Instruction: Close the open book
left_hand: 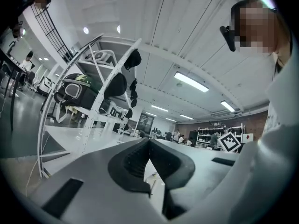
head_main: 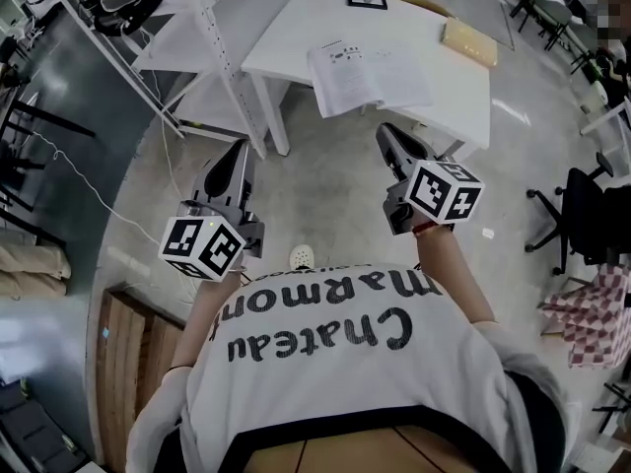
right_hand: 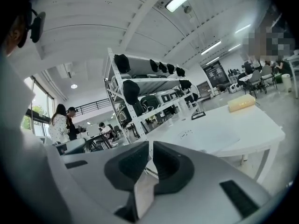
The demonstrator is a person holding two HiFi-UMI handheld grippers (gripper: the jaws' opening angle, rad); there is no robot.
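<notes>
The open book (head_main: 365,75) lies flat, pages up, at the near edge of a white table (head_main: 286,42). In the right gripper view the book (right_hand: 201,134) is a pale spread on the table (right_hand: 254,125) ahead. Both grippers hang in the air short of the table, held by a person in a white printed shirt. My left gripper (head_main: 242,148) is left of the table leg, its jaws (left_hand: 149,141) meeting at the tips with nothing between them. My right gripper (head_main: 386,131) points at the table edge just below the book, and its jaws (right_hand: 149,146) are shut and empty.
A tan block (head_main: 469,42) and a black-framed card (head_main: 367,0) sit farther back on the table. A white shelf rack (head_main: 222,28) with dark bags stands to the left. A black office chair (head_main: 582,210) is on the right, and people work at desks in the distance.
</notes>
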